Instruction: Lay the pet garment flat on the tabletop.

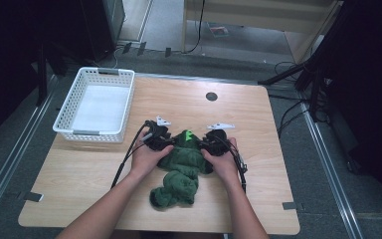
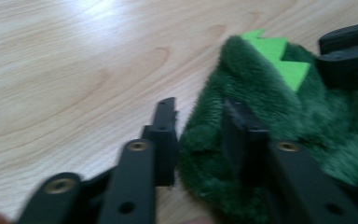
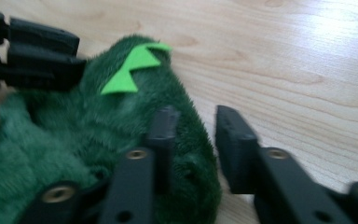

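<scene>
Green plush toy (image 1: 181, 169) mid-table, near edge, right of white basket (image 1: 97, 104). Left gripper (image 2: 199, 122) narrowly parted over plush fold; right gripper (image 3: 192, 126) narrowly parted, straddling far edge. Risk: shallow bite on fur, slipping out on lift.

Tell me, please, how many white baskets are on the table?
1. The white basket stands at the table's far left corner, beyond the left gripper. Nothing on the table seems large enough to hide another.
</scene>
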Demonstrator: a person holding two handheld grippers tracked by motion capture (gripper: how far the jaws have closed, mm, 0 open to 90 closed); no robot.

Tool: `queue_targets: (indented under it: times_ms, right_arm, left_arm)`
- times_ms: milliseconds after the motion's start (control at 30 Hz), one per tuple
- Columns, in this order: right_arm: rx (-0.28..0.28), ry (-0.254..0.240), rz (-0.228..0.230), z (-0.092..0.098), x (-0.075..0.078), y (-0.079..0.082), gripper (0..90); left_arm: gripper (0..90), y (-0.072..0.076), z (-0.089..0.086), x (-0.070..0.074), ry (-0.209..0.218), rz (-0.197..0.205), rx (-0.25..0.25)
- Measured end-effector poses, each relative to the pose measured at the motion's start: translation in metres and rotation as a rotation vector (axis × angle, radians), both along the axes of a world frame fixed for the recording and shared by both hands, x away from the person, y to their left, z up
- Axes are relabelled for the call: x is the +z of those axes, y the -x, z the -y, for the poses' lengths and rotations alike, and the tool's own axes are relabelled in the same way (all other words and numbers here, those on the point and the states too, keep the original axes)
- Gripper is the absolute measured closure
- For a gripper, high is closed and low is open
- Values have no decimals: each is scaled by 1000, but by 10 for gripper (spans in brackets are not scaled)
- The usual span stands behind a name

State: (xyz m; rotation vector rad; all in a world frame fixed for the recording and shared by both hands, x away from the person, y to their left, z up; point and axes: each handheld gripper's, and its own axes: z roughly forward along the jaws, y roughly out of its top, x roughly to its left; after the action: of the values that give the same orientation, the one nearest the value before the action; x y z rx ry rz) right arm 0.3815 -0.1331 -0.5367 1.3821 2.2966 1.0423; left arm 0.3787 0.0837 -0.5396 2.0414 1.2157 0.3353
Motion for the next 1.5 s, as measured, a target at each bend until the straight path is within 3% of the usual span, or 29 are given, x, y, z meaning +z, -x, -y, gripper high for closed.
queue_targets:
  times_ms: [67,133,167,233,300,367,400,433,467,500,533,633,700,833,900,1000,1067,1167,1300,1367,1433,1500]
  right_arm:
    - [44,36,19,-4,-1,2,870]
    - [58,54,35,-7,1,3,900]
    - [55,60,51,-8,2,3,900]
    - [31,36,115,-7,8,4,900]
    - [5,-24,178,-3,17,3,900]
    - [-13,-68,223,-1,22,2,900]
    - [-17,-63,222,-3,22,0,900]
    - [-20,-47,204,-5,20,-1,862]
    - [-30,-21,158,-6,15,-5,780]
    - [-40,-12,139,-6,13,-7,693]
    - [-65,-18,124,-2,12,-7,663]
    - [-128,-107,128,18,19,1,605]
    - [-136,-165,147,32,27,12,606]
    - [-94,-215,177,48,37,45,634]
    - [-46,-228,192,51,40,66,655]
    - [22,-246,187,47,39,89,667]
    - [61,-212,169,40,34,98,654]
    - [69,-157,143,31,23,97,612]
    - [-8,-110,88,23,4,88,548]
    - [-25,-97,70,21,-3,86,622]
    - [-13,-124,58,21,-3,85,728]
    - [13,-177,46,22,1,86,795]
  left_arm:
    - [849,3,2,1,-40,19,-30]
    - [888,4,4,4,-63,39,-27]
    - [892,6,3,8,-78,70,-17]
    - [896,8,0,16,-60,129,18]
    - [895,8,-2,22,-54,185,53]
    - [890,6,-3,23,-53,203,87]
    - [870,4,-3,22,-58,190,97]
    - [811,-1,-2,16,-56,135,100]
    - [720,-4,-3,13,-53,104,95]
    - [634,-4,-5,10,-54,91,99]
    - [604,-2,-10,9,-33,99,109]
    - [566,6,-27,12,73,88,122]
    - [556,14,-37,15,116,91,109]
    - [554,35,-48,18,194,83,79]
    - [563,43,-50,17,215,71,62]
    - [585,55,-50,14,225,44,35]
    - [590,60,-49,8,216,12,17]
    - [580,62,-46,1,191,-30,4]
    - [572,65,-41,-4,175,-45,-25]
    - [655,65,-40,-4,187,-51,-34]
    - [770,64,-42,-3,230,-82,-55]
    - [824,65,-44,-1,253,-94,-75]
